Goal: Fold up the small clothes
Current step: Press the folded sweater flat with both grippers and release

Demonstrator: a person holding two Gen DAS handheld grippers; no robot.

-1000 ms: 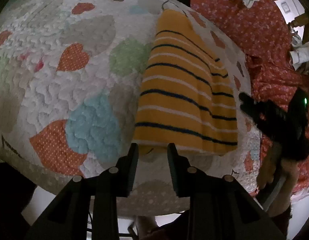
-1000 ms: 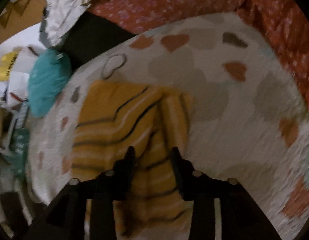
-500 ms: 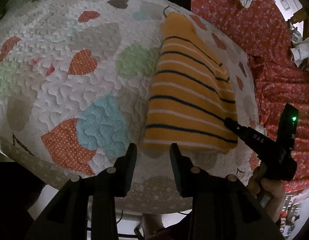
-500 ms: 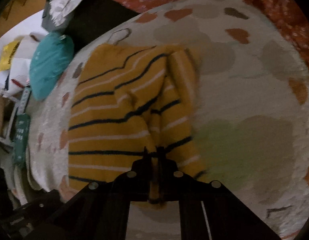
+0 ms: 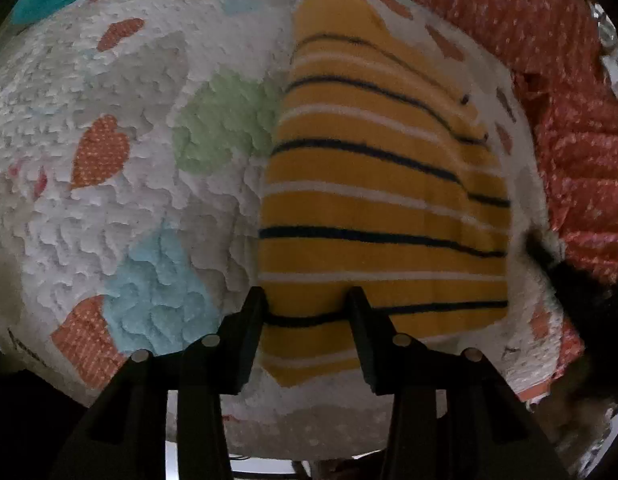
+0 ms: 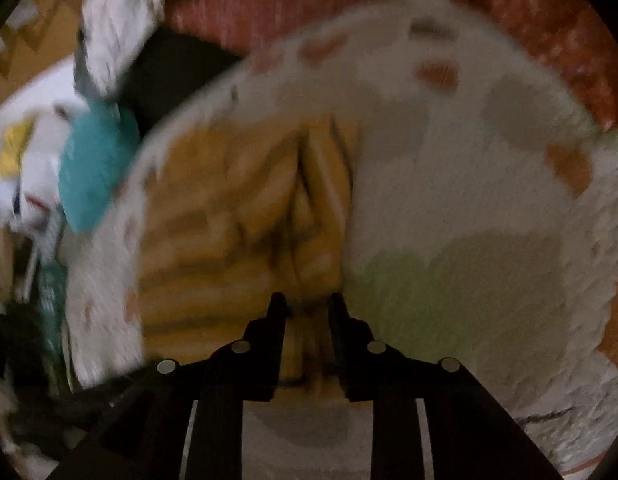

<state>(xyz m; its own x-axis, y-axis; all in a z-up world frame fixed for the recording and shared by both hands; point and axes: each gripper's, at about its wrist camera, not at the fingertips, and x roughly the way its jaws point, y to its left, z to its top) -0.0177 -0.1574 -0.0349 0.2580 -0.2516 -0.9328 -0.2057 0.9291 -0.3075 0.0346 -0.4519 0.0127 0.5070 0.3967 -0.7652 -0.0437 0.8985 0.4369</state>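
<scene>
A yellow garment with navy and white stripes lies folded lengthwise on a white quilt with coloured hearts. My left gripper is open, its fingers straddling the garment's near left corner. In the right wrist view, which is blurred by motion, the garment lies ahead and my right gripper is open a little over its near edge, fingers on either side of a fold. The right gripper also shows as a dark shape at the right of the left wrist view.
Red floral fabric lies beyond the quilt's right side. A teal cloth sits at the quilt's far corner, with white clutter and a dark object behind it. The quilt's near edge drops off below the grippers.
My left gripper moved forward onto the garment's near corner. My right gripper was shut on the garment's edge half a second ago and has now opened a little; its view is moving fast.
</scene>
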